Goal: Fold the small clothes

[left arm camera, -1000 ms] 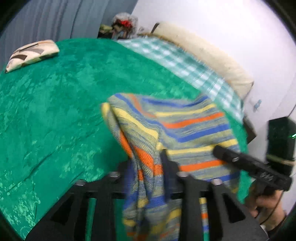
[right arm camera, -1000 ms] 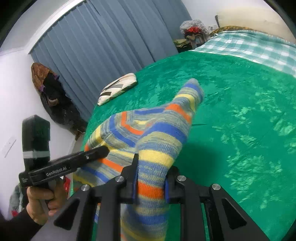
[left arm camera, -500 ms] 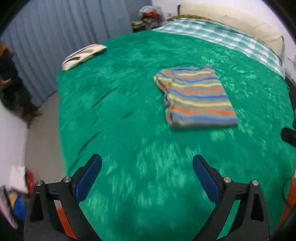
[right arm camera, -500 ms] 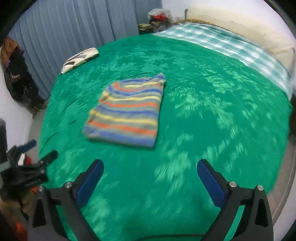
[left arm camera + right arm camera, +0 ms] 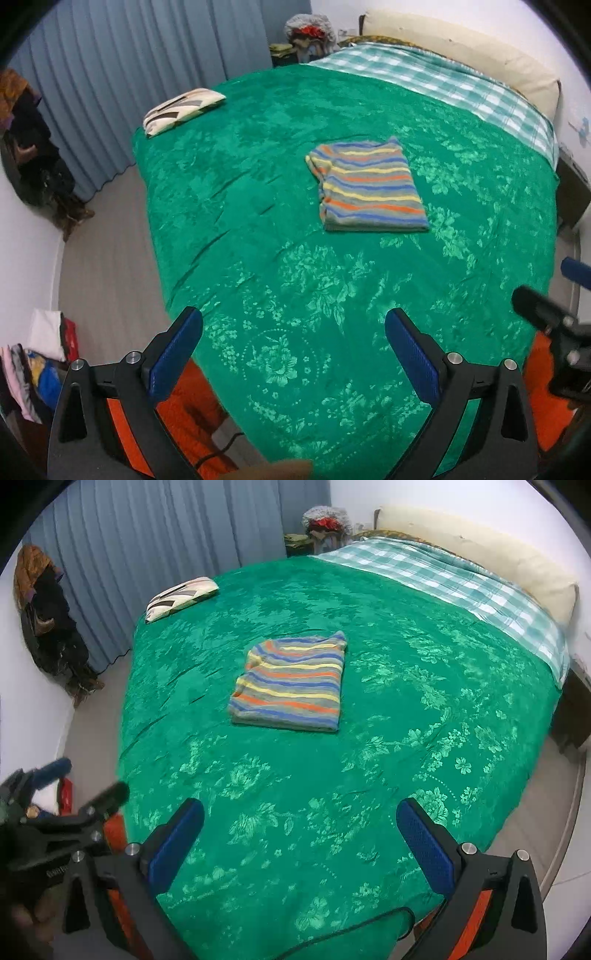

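Note:
A striped knit garment (image 5: pixel 369 186) lies folded in a flat rectangle on the green bedspread (image 5: pixel 258 229); it also shows in the right wrist view (image 5: pixel 291 685). My left gripper (image 5: pixel 293 326) is open and empty, held back over the near end of the bed, well short of the garment. My right gripper (image 5: pixel 299 816) is open and empty too, at the foot of the bed. Each gripper shows at the edge of the other's view.
A patterned cushion (image 5: pixel 181 110) lies at the bed's far left corner. A checked sheet (image 5: pixel 443 85) and a cream pillow (image 5: pixel 461 48) lie at the head. Blue curtains (image 5: pixel 147 74) hang behind. Clothes are piled on the floor (image 5: pixel 33 365) at left.
One second ago both grippers were shut on the striped garment. They let it go, opened, and drew back to the foot of the bed. The garment now lies folded.

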Tool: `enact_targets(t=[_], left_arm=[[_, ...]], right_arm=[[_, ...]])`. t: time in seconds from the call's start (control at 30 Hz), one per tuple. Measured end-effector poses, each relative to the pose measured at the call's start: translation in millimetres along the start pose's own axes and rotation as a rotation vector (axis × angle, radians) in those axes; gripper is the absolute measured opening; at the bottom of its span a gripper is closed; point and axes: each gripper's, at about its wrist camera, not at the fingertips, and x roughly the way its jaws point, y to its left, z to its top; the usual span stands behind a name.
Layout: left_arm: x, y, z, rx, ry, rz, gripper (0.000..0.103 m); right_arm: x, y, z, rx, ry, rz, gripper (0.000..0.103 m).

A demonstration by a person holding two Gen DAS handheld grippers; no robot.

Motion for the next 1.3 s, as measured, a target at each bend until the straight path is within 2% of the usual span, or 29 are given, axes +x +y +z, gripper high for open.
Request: enact_targets(t=[0.37,0.57,0.8,0.87,0.97,1.17,1.3], left_arm=[[-4,10,4,-0.052,-0.003,-0.035,0.103],[-7,12,11,-0.049,-0.034,-0.003,0.103],[-13,21,12,-0.097,-0.104,-0.065,0.103],[-11,19,10,-0.089,-0.097,-0.046,0.103],[-10,15,7,-0.087,-0.086,-0.080,0.103],[-13,1,6,-0.049,-0.077,-0.078,0.103],[-13,-6,6,-0.026,-0.073,-0.035,0.103]], right_arm=[[-10,20,-3,-0.050,-0.010,-0.034,0.103],[-17,20,0,-0.066,-0.041,-0.089,0.103],[-19,17,1,-0.072,-0.062,-0.110,0.103],[-21,15,2,-0.071,-0.073,-0.111,0.103],[-22,13,3,-0.064,-0.076,-0.114,0.103],[-21,12,4,-0.063,-0.073,-0.122,0.103],[-22,18,3,-0.096,-0.077,-0.164,0.103]])
